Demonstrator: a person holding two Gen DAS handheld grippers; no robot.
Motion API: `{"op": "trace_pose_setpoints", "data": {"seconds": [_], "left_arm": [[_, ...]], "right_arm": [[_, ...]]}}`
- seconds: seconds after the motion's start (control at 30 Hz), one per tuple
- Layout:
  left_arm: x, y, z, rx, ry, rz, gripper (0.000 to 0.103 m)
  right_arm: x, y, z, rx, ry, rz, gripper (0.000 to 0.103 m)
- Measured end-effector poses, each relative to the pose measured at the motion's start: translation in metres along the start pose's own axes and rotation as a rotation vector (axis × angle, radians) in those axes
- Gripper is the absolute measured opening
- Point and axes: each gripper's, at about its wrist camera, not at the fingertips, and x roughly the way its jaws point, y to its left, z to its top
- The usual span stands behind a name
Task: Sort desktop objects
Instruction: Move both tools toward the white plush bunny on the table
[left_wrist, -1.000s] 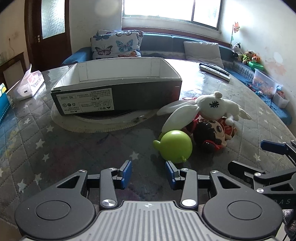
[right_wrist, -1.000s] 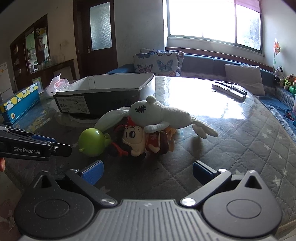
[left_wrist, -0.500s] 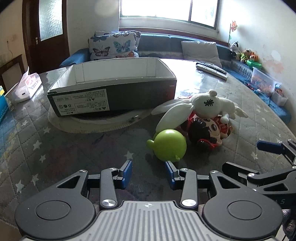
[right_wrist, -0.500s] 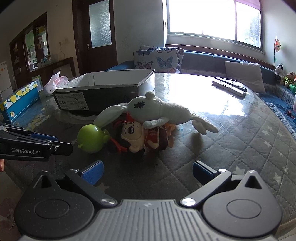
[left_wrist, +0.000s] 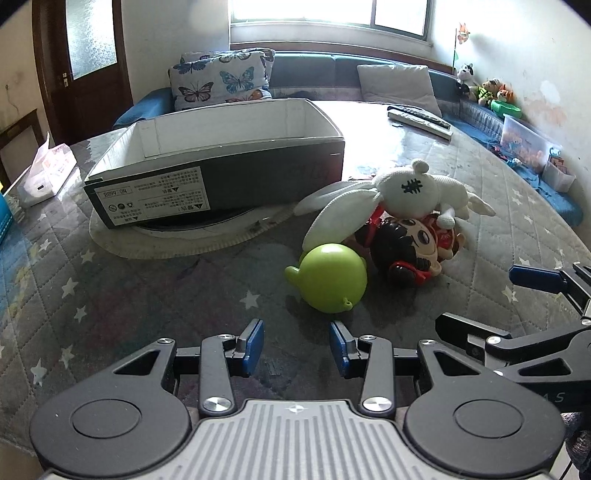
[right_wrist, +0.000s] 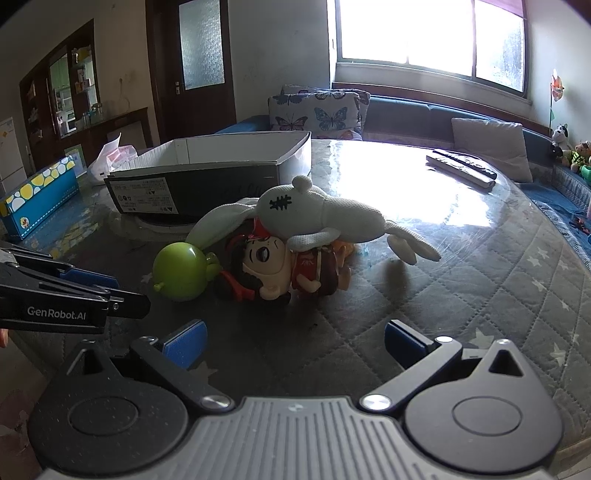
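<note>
**Three toys heaped by the box, both grippers empty**

I see the toys bunched together on the quilted table (left_wrist: 122, 295), just in front of the right end of the open cardboard box (left_wrist: 221, 162). The green ball toy (left_wrist: 330, 277) sits nearest me, touching the doll (left_wrist: 410, 247), which lies on its side. The white plush rabbit (left_wrist: 410, 192) is draped over the doll, one long ear reaching down beside the green toy.

My left gripper (left_wrist: 296, 345) hangs low over the table just short of the green toy, its blue pads (left_wrist: 252, 345) apart with nothing between them. My right gripper (right_wrist: 293, 341) is spread much wider and also holds nothing; it faces the doll (right_wrist: 273, 269) and the rabbit (right_wrist: 317, 214) from near the table edge.

The box rests on a round white mat (left_wrist: 177, 240). Two remote controls (left_wrist: 419, 118) lie far back on the table. A tissue pack (left_wrist: 44, 173) sits off to the left, beside a blue carton (right_wrist: 37, 199). Behind the table is a sofa with a butterfly cushion (left_wrist: 221, 79).
</note>
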Motion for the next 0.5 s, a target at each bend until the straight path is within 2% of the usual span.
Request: {"op": "trace_pose_setpoints", "data": {"seconds": [0.5], "left_arm": [[0.0079, -0.0028, 0.0053, 0.009, 0.035, 0.004, 0.042]], "right_arm": [[0.0046, 0.0003, 0.0017, 0.002, 0.010, 0.014, 0.103]]}}
